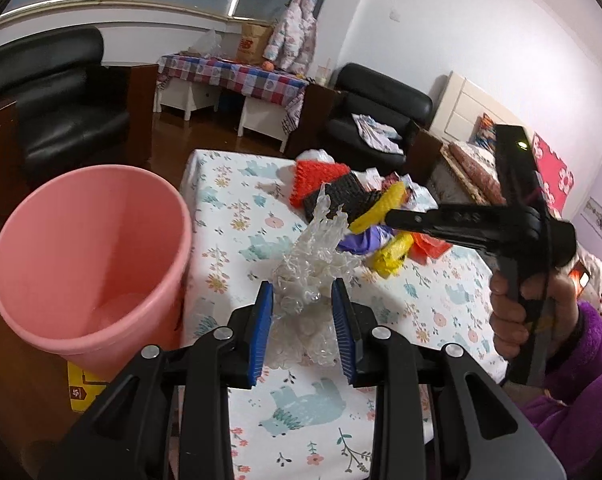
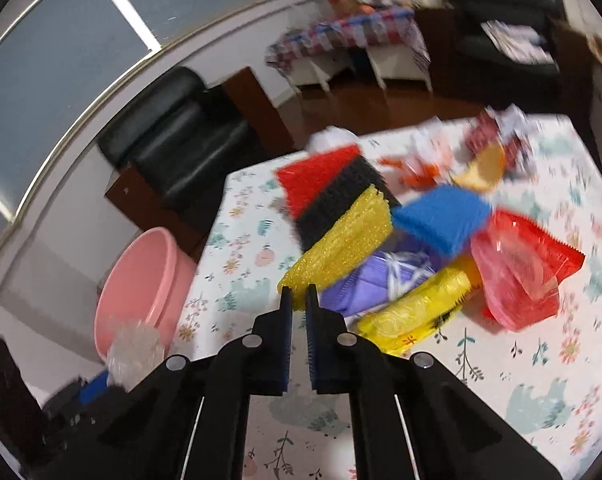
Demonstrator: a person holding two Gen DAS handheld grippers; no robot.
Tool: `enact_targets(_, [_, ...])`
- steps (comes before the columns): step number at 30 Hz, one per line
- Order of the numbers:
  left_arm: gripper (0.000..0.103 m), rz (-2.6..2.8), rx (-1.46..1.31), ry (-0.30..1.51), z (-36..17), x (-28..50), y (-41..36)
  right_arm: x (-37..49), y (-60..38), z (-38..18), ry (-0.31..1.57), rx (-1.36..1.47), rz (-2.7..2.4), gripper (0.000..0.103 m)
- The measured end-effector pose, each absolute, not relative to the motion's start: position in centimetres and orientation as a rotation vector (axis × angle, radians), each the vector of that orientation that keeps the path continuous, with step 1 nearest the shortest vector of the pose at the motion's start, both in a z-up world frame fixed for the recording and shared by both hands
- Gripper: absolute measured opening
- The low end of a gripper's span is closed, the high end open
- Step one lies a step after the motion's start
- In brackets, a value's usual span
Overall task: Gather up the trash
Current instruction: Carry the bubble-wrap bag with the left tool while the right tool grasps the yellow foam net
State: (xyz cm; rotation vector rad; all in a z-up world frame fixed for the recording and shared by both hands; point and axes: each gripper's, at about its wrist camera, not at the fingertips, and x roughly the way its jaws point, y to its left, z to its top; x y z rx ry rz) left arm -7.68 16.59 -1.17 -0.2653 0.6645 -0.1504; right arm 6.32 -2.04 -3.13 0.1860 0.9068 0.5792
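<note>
My left gripper (image 1: 302, 286) is shut on a wad of clear crumpled plastic (image 1: 313, 256), held over the floral-cloth table (image 1: 237, 200). Just left of it stands a pink bucket (image 1: 61, 240), also visible in the right wrist view (image 2: 141, 280). A hand in a purple sleeve (image 1: 581, 360) carries my right gripper (image 1: 389, 216). Its jaws (image 2: 298, 289) are shut on the near corner of a yellow mesh scouring pad (image 2: 341, 248). That pad lies against a black pad (image 2: 341, 204) and a red pad (image 2: 317, 176).
The pile also holds a blue sponge (image 2: 441, 216), a purple bag (image 2: 373, 280), a yellow bag (image 2: 417, 308) and a red wrapper (image 2: 521, 268). Black armchairs (image 1: 61, 112) stand beyond the table. A yellow box (image 1: 81, 392) sits under the bucket.
</note>
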Motion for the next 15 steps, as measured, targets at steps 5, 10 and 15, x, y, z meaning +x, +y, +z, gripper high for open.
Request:
enact_targets(5, [0.03, -0.088, -0.302, 0.627, -0.3, -8.3, 18.4, 4.1, 0.5, -0.9, 0.8, 0.07, 0.675, 0.006])
enact_targets(10, [0.03, 0.013, -0.352, 0.579, 0.4, -8.9, 21.5, 2.8, 4.2, 0.2, 0.769, -0.005, 0.799, 0.006])
enact_targets(15, [0.03, 0.124, -0.41, 0.557, 0.5, -9.3, 24.7, 2.0, 8.5, 0.4, 0.769, -0.068, 0.901, 0.006])
